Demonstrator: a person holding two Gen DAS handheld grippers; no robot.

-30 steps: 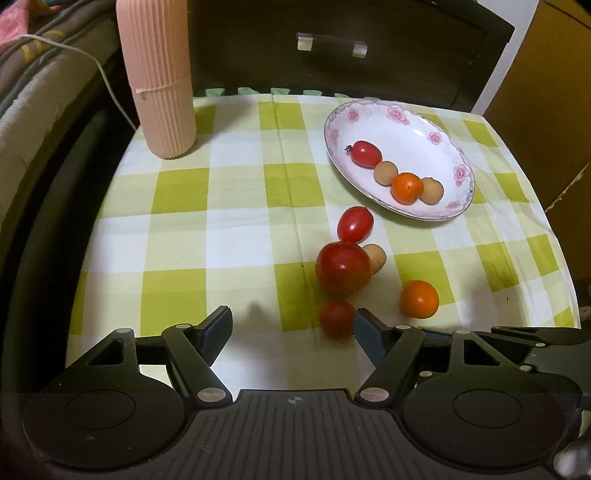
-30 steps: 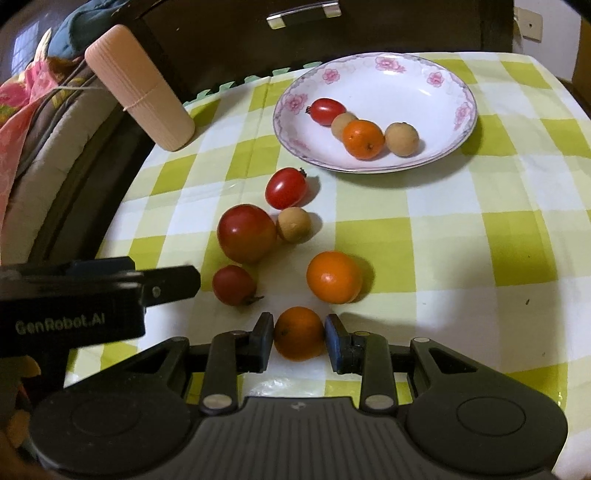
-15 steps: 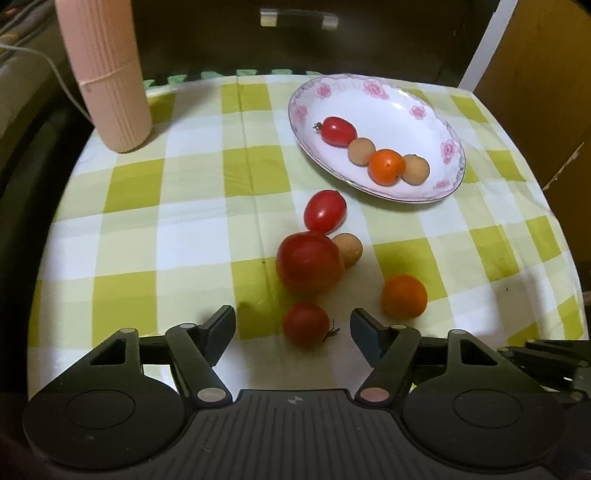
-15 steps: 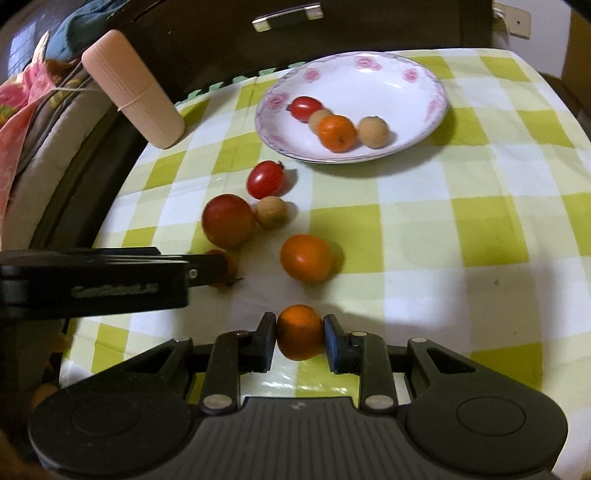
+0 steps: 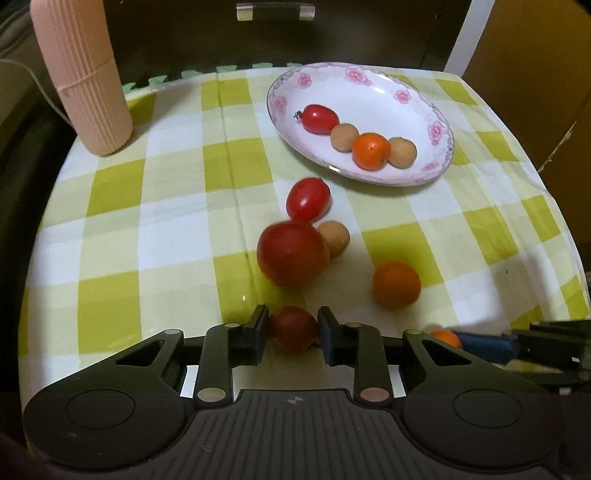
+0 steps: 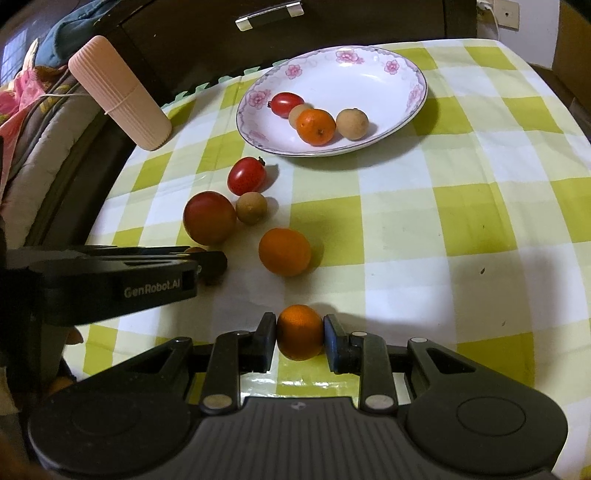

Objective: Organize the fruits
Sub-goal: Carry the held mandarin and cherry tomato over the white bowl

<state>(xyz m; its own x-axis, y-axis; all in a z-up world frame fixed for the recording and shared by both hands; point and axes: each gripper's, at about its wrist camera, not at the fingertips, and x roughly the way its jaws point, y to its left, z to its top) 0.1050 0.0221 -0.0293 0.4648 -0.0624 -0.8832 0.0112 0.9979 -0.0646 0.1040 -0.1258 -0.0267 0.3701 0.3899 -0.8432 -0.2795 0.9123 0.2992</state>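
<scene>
Green-and-white checked tablecloth (image 5: 177, 229). Ribbed pink cylinder (image 5: 79, 74) upright at cloth's far left corner. Dark drawer front, metal handle (image 5: 275, 11), behind cloth.

Both views are dim and warm, with a yellowish indoor cast; the checked tablecloth (image 5: 177, 206) is evenly lit in the middle while the edges fall away into near black. Light seems to come from above and somewhat left, since the plate (image 6: 413, 96) and the loose orange (image 6: 284, 252) throw soft shadows to their right. A broad, vague shadow darkens the cloth at lower right in the right wrist view. Small glints sit on the tomatoes and a shiny patch shows on the cloth. Fisheye bending curves the table's edges strongly. The big tomato (image 5: 293, 254) looks slightly smeared, and the left view's lower right corner is blurred.
</scene>
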